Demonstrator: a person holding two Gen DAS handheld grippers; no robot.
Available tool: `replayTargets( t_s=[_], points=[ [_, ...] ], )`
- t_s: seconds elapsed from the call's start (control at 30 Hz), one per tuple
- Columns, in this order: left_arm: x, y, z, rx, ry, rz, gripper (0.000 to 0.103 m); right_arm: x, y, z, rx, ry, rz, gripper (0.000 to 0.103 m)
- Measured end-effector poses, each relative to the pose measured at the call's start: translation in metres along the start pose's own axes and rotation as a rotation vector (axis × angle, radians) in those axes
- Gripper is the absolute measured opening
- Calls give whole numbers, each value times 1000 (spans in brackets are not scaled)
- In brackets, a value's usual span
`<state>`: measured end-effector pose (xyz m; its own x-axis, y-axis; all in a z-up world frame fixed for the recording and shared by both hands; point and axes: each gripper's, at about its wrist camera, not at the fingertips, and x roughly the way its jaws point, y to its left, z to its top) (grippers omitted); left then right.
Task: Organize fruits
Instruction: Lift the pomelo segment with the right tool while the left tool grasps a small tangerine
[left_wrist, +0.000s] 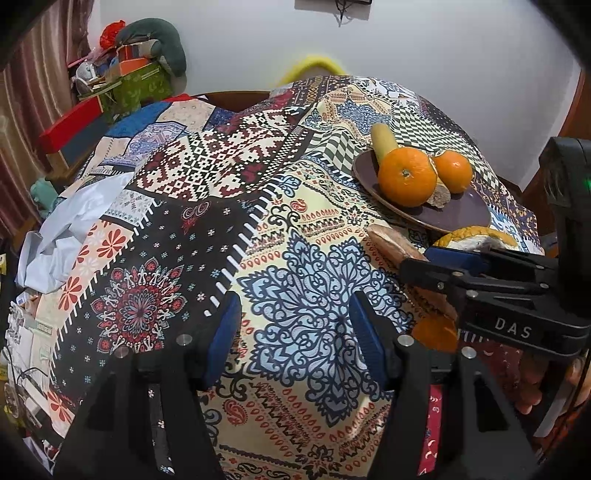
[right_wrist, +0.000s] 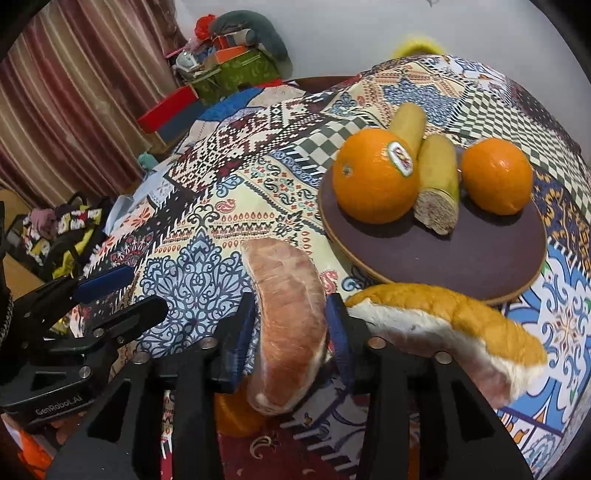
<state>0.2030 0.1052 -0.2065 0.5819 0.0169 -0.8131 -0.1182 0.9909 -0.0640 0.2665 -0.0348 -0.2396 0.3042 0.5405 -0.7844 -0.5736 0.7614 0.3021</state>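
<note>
The right gripper (right_wrist: 291, 325) is clenched on a pinkish pomelo segment (right_wrist: 286, 317), a long curved wedge with a pale membrane skin, streaky salmon-coloured flesh and a whitish patch at its near end; it sits lengthwise between the 2 blue pads, its far tip reaching out over the patterned tablecloth (right_wrist: 207, 229). Just to its right lies a piece of pomelo peel (right_wrist: 450, 321), yellow-orange outside with thick white pith inside, its far edge next to the rim of the dark purple plate (right_wrist: 461, 258). On that plate rest 2 oranges, the larger stickered orange (right_wrist: 375, 175) at the left and the smaller orange (right_wrist: 496, 175) at the right, with 2 yellow-green banana pieces (right_wrist: 439, 173) between them, the nearer one showing a dry cut end. The left gripper (left_wrist: 293, 332) hangs released above the cloth, its jaws spread wide with nothing between them. In the left wrist view the plate (left_wrist: 454, 214) stands ahead to the right, beyond the right gripper (left_wrist: 436, 258).
</note>
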Motion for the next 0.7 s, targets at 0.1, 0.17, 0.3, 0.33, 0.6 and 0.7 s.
replayTargets(
  t_s=[0.1, 0.17, 0.3, 0.33, 0.6, 0.7],
  points=[
    [-1, 3, 1, -1, -3, 5, 60, 3, 5, 1, -31, 14, -18, 44],
    [-2, 4, 1, -7, -6, 3, 60, 5, 9, 2, -60, 27, -27, 49],
    [-3, 5, 0, -14, -8, -5, 60, 6, 10, 0, -80, 27, -44, 46],
    [-4, 4, 0, -11, -8, -6, 60, 5, 9, 0, -77, 21, -58, 33],
    [-12, -5, 2, 15, -21, -16, 60, -7, 2, 0, -39, -9, -42, 27],
    [-18, -9, 4, 21, -30, -23, 60, -21, 7, 0, -51, -39, -31, 27]
  ],
)
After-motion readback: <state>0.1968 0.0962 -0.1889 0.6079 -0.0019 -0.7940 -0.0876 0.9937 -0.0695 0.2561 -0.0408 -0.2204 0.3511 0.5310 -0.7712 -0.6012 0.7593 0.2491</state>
